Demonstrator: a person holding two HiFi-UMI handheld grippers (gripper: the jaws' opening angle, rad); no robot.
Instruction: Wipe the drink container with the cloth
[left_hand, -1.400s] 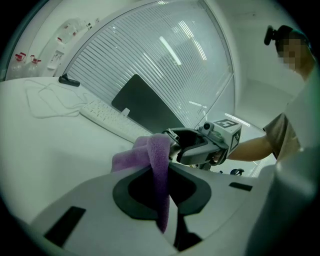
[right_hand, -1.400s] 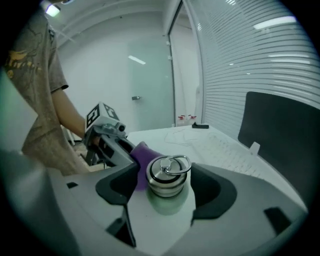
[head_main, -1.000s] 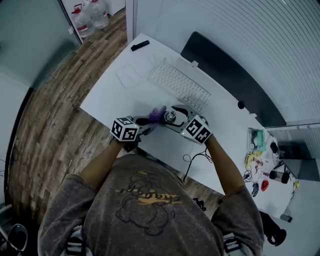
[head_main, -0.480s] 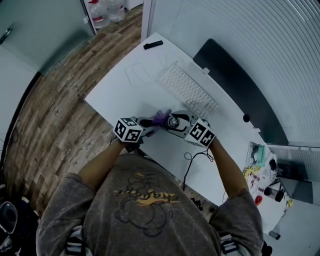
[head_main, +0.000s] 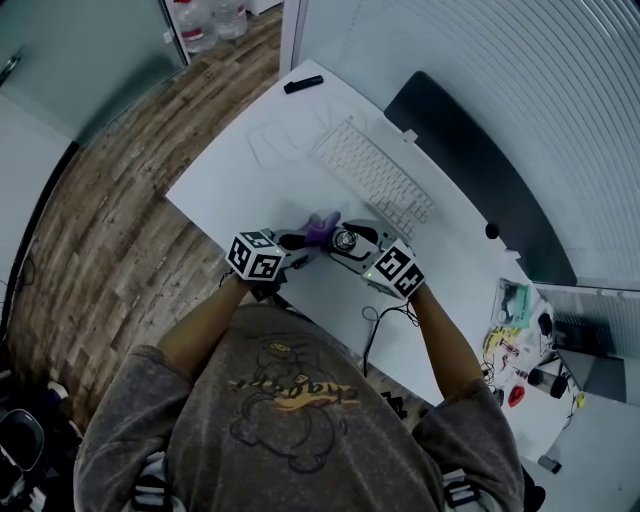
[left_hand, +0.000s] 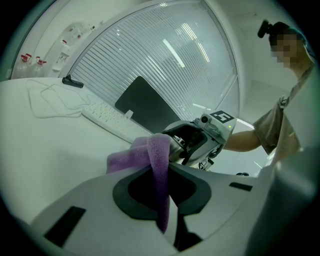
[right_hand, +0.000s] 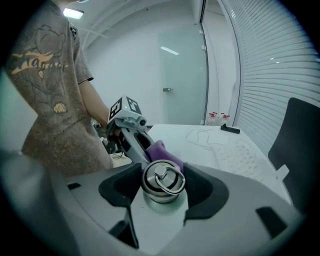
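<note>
A steel drink container (right_hand: 162, 181) with a ring lid stands between the jaws of my right gripper (right_hand: 161, 189). Those jaws have just been closing and both pads press on its sides. The head view shows the container (head_main: 345, 238) in the right gripper (head_main: 347, 247) near the desk's front edge. My left gripper (left_hand: 162, 200) is shut on a purple cloth (left_hand: 150, 155), which hangs down between its jaws. The cloth (head_main: 320, 222) lies against the container's far left side, and the left gripper (head_main: 300, 242) faces the right one closely.
A white keyboard (head_main: 370, 178) lies behind the grippers on the white desk (head_main: 230, 190). A white cable (head_main: 275, 140) and a black bar (head_main: 303, 84) sit at the far left corner. Small clutter (head_main: 520, 320) covers the right end. A thin wire (head_main: 385, 320) hangs off the front edge.
Both grippers stay together at the desk's front edge with cloth and container between them; only the head view has shifted a little.
</note>
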